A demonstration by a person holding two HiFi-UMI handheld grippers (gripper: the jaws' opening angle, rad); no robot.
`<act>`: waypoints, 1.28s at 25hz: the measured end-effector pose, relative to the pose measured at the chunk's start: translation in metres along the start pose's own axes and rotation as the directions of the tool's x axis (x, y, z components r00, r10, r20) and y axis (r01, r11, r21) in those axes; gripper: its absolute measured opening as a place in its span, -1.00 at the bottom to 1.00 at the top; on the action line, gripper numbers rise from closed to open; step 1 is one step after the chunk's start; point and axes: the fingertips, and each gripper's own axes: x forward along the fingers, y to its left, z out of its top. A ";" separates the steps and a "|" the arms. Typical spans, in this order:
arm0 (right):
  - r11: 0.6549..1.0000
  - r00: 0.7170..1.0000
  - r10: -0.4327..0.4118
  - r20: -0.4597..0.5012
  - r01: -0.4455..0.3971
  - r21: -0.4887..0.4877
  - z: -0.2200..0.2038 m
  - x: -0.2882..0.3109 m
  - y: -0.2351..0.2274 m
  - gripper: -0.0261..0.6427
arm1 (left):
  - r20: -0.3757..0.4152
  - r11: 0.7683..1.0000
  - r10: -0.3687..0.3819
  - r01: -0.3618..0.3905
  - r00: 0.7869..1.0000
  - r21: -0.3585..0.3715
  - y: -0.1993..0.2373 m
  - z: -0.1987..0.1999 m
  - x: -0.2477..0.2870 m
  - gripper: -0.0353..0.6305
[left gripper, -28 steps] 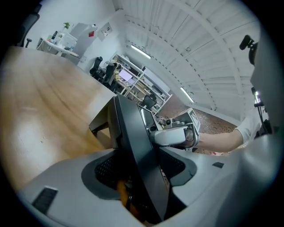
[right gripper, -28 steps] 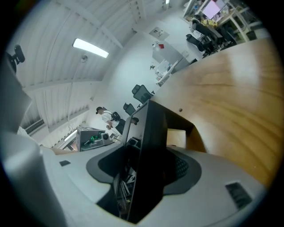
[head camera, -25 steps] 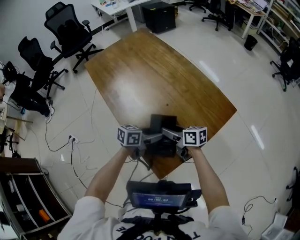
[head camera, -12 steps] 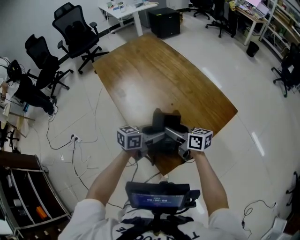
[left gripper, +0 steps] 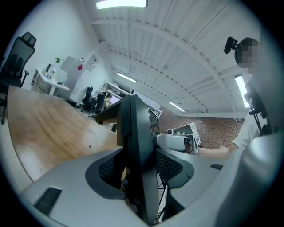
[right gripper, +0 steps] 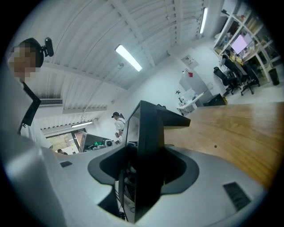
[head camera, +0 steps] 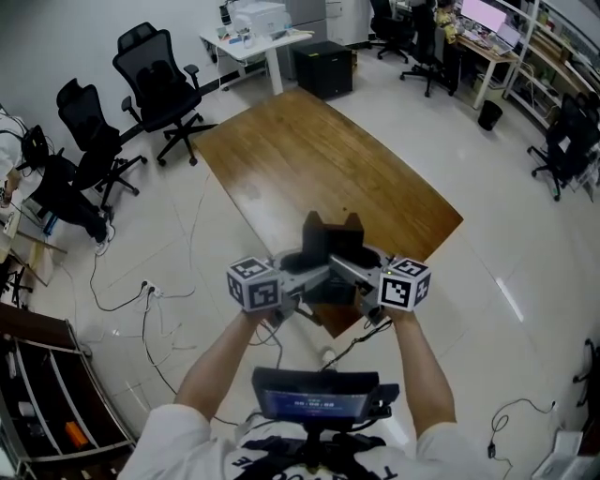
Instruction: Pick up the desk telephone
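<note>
The black desk telephone point(head camera: 330, 246) hangs tilted in the air over the near corner of the wooden table point(head camera: 309, 159). My left gripper point(head camera: 302, 277) clamps its left edge and my right gripper point(head camera: 354, 272) clamps its right edge. In the left gripper view the telephone point(left gripper: 140, 150) stands edge-on between the grey jaws of the left gripper point(left gripper: 141, 170), which press on it. The right gripper view shows the same: the dark telephone point(right gripper: 148, 146) is pinched in the right gripper point(right gripper: 143, 170). A black cord point(head camera: 347, 352) dangles below the telephone.
Black office chairs point(head camera: 155, 80) stand to the table's left, with another one point(head camera: 80, 141) nearer the wall. A black cabinet point(head camera: 323, 66) and a white desk point(head camera: 258, 28) lie beyond the table. Cables point(head camera: 159, 300) trail over the tiled floor at left. A shelf unit point(head camera: 47, 394) is at lower left.
Both grippers have risen together with the telephone held between them. It has left the table corner and looms larger, tipped up, in the head view.
</note>
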 end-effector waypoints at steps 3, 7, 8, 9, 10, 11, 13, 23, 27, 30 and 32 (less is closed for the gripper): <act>0.998 0.999 -0.004 0.036 0.006 -0.057 0.011 -0.010 0.033 -0.18 | 0.031 0.998 -0.025 0.023 0.999 0.055 -0.028 0.014 -0.016 -0.25; 0.991 0.997 -0.011 0.074 0.021 -0.129 0.022 -0.025 0.078 -0.18 | 0.075 0.993 -0.064 0.057 0.995 0.099 -0.067 0.028 -0.038 -0.25; 0.989 0.996 -0.012 0.085 0.024 -0.143 0.024 -0.028 0.089 -0.19 | 0.083 0.992 -0.072 0.062 0.994 0.113 -0.077 0.031 -0.045 -0.25; 0.987 0.996 -0.012 0.094 0.027 -0.159 0.026 -0.031 0.101 -0.18 | 0.091 0.989 -0.080 0.068 0.993 0.128 -0.087 0.035 -0.052 -0.25; 0.984 0.995 -0.013 0.101 0.030 -0.176 0.028 -0.035 0.113 -0.18 | 0.098 0.987 -0.087 0.073 0.991 0.145 -0.098 0.038 -0.058 -0.25; 0.981 0.994 -0.012 0.109 0.033 -0.191 0.028 -0.038 0.125 -0.18 | 0.102 0.983 -0.095 0.078 0.990 0.164 -0.109 0.041 -0.065 -0.25; 0.976 0.992 -0.005 0.130 0.033 -0.215 0.028 -0.046 0.148 -0.18 | 0.105 0.975 -0.110 0.087 0.988 0.203 -0.130 0.044 -0.078 -0.25; 0.952 0.981 0.009 0.193 0.050 -0.301 0.016 -0.066 0.239 -0.19 | 0.132 0.946 -0.153 0.106 0.979 0.307 -0.197 0.042 -0.141 -0.25; 0.944 0.980 0.011 0.199 0.056 -0.326 0.009 -0.073 0.259 -0.19 | 0.143 0.937 -0.166 0.111 0.976 0.331 -0.215 0.039 -0.154 -0.25; 0.940 0.978 0.013 0.207 0.058 -0.335 0.004 -0.080 0.267 -0.19 | 0.140 0.929 -0.169 0.110 0.976 0.353 -0.224 0.035 -0.159 -0.25; 0.938 0.977 0.015 0.211 0.060 -0.341 0.004 -0.084 0.272 -0.19 | 0.142 0.928 -0.171 0.111 0.975 0.357 -0.232 0.036 -0.161 -0.25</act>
